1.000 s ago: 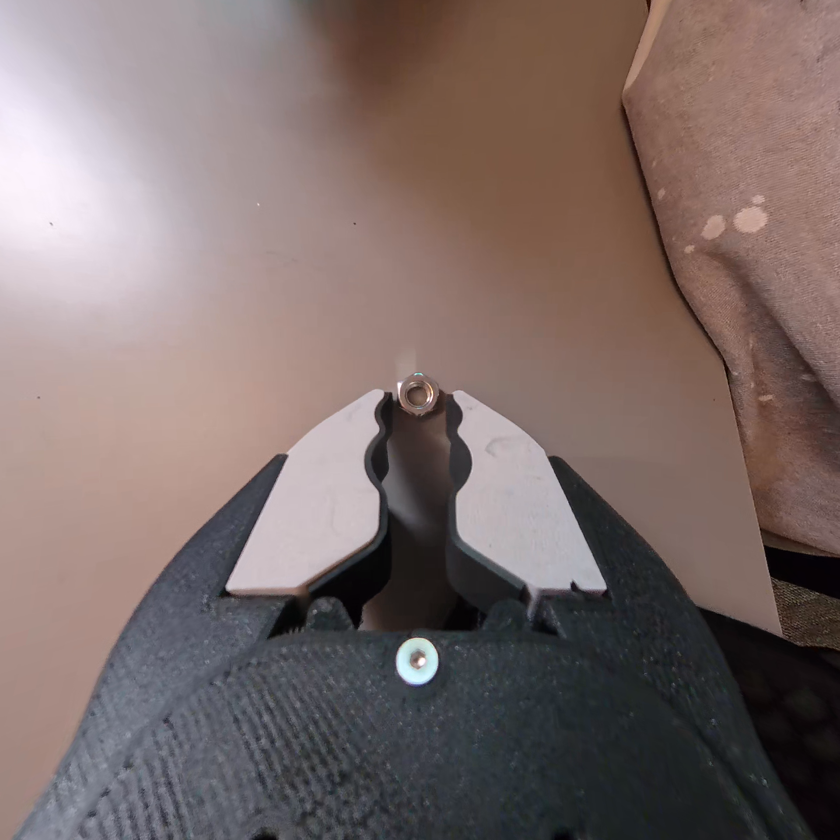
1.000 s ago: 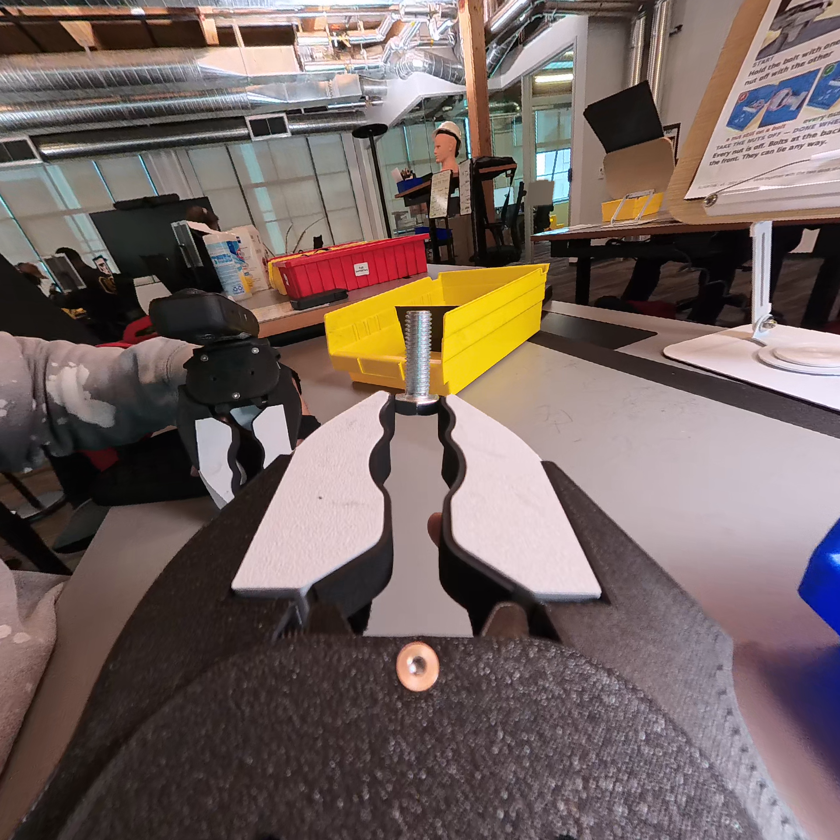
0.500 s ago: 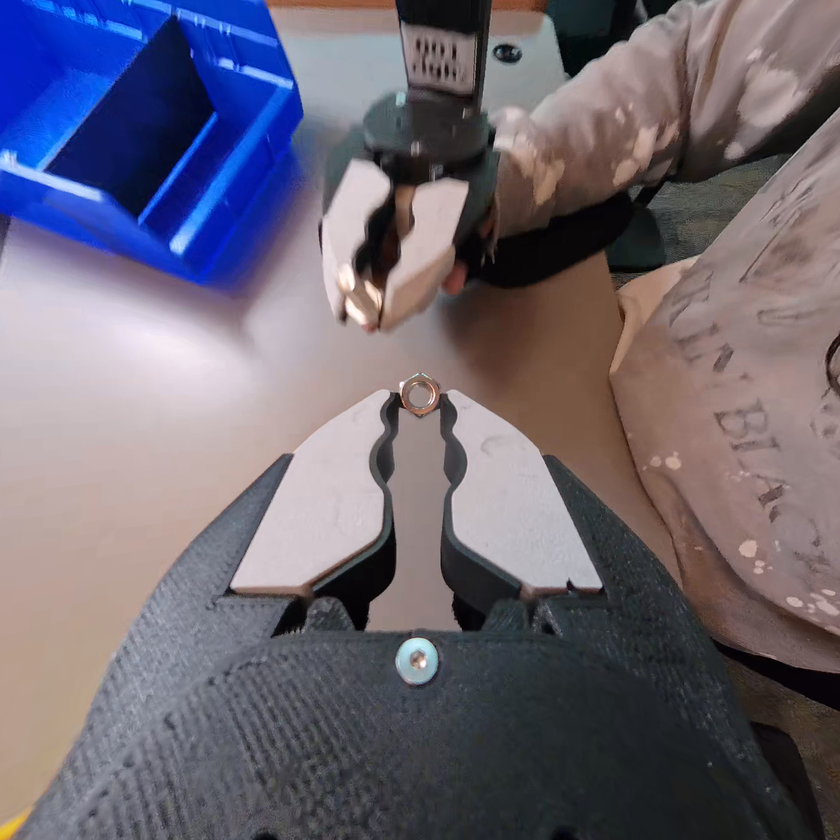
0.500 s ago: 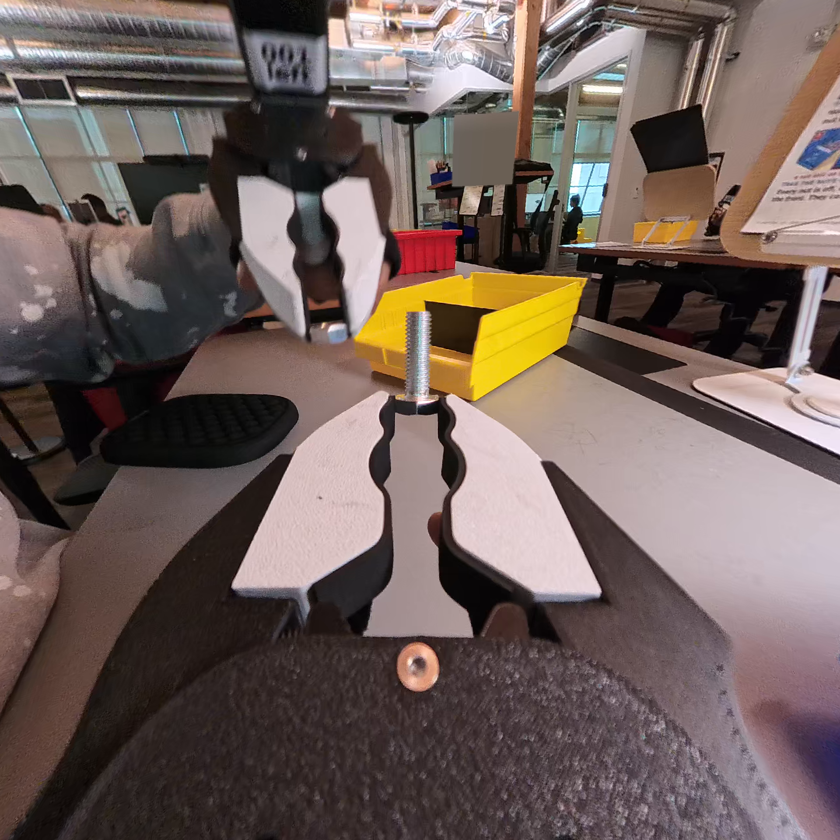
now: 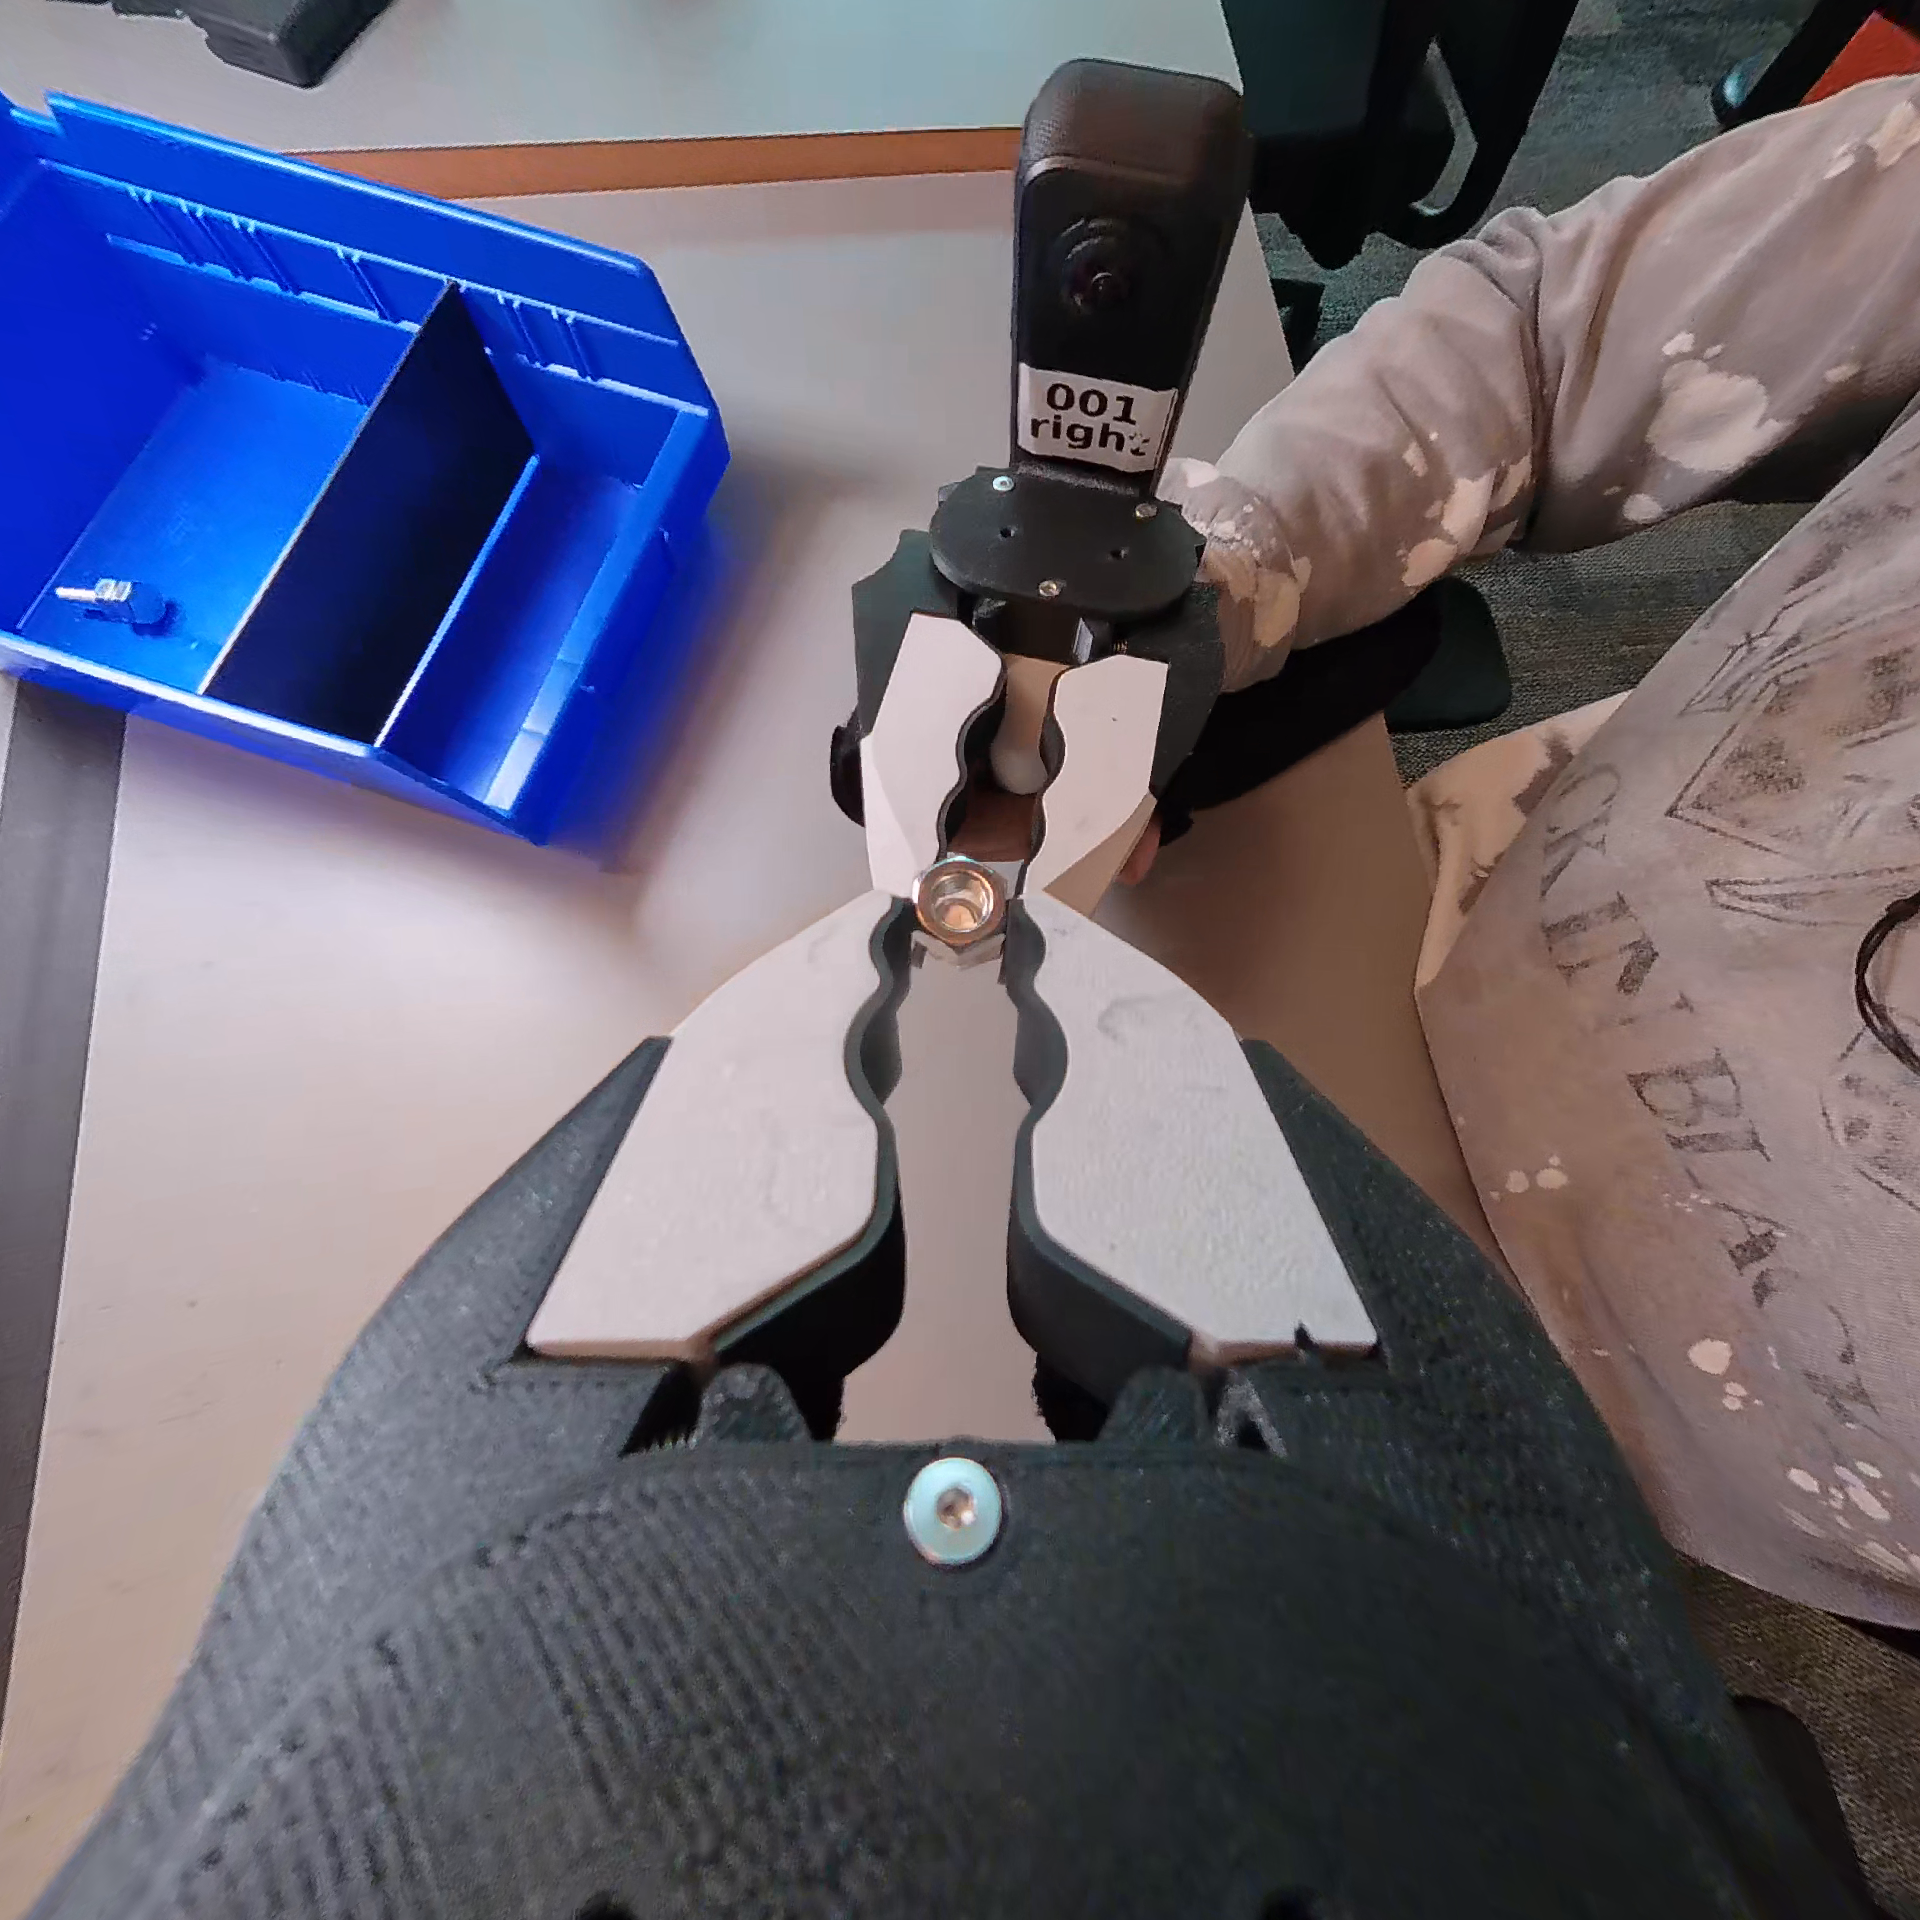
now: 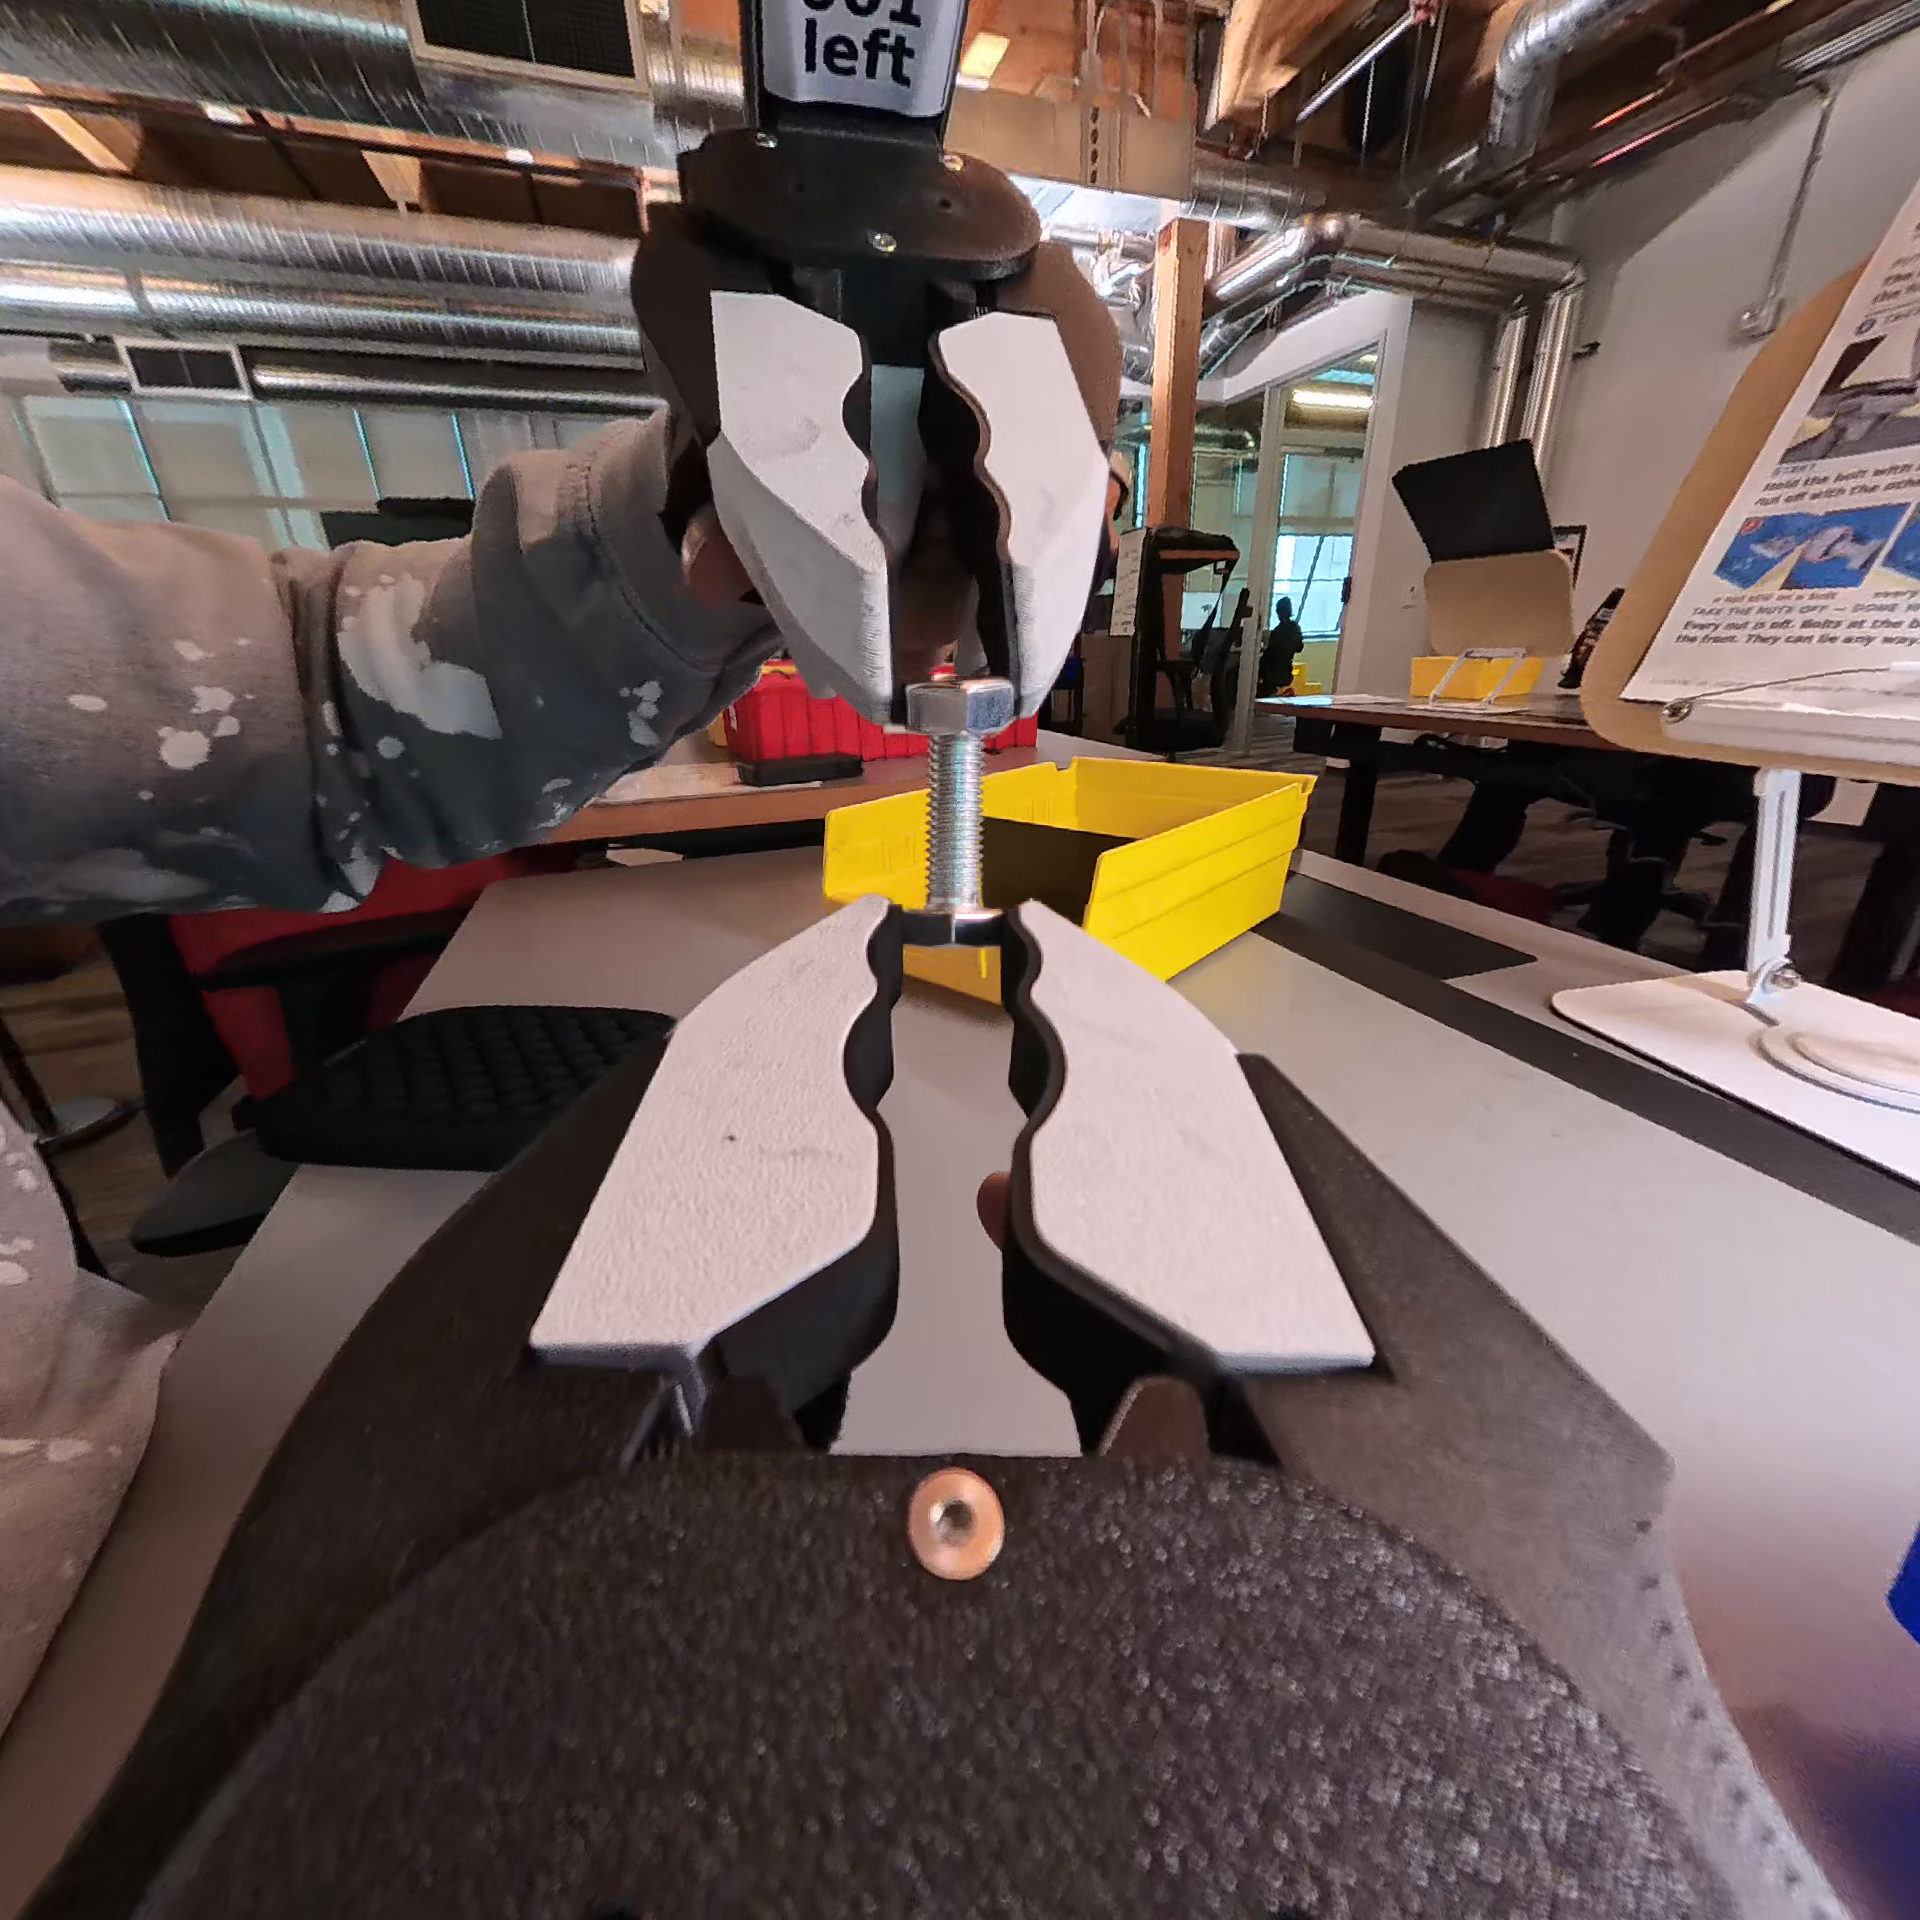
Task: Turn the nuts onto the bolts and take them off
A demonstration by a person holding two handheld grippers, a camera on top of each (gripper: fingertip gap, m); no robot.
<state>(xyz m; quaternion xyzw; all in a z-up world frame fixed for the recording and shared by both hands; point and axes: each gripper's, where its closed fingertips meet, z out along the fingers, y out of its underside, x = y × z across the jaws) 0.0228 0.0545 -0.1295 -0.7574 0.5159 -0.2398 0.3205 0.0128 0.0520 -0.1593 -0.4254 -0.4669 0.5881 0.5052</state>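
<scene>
My left gripper (image 5: 957, 927) is shut on a silver hex nut (image 5: 957, 916), and I look straight down through its hole. My right gripper (image 6: 954, 927) is shut on the head of a silver bolt (image 6: 956, 821) and holds it upright, thread up. In the right wrist view the left gripper (image 6: 951, 698) comes down from above, and its nut (image 6: 958, 710) sits on the bolt's top end. In the left wrist view the right gripper (image 5: 961, 883) faces mine tip to tip, and the nut hides the bolt.
A blue divided bin (image 5: 582, 343) stands at the far left with a small bolt (image 5: 109, 600) in one compartment. A yellow bin (image 6: 1164, 862) stands behind the bolt. A document stand (image 6: 1766, 1018) is at the right. The table edge and a person's sleeve (image 5: 1558, 343) lie to the right. Less than 4 cm separates the two grippers' tips.
My left gripper swung up from facing the bare table and moved over the right gripper. The nut went from apart to resting on the bolt's tip. The right gripper kept the bolt upright.
</scene>
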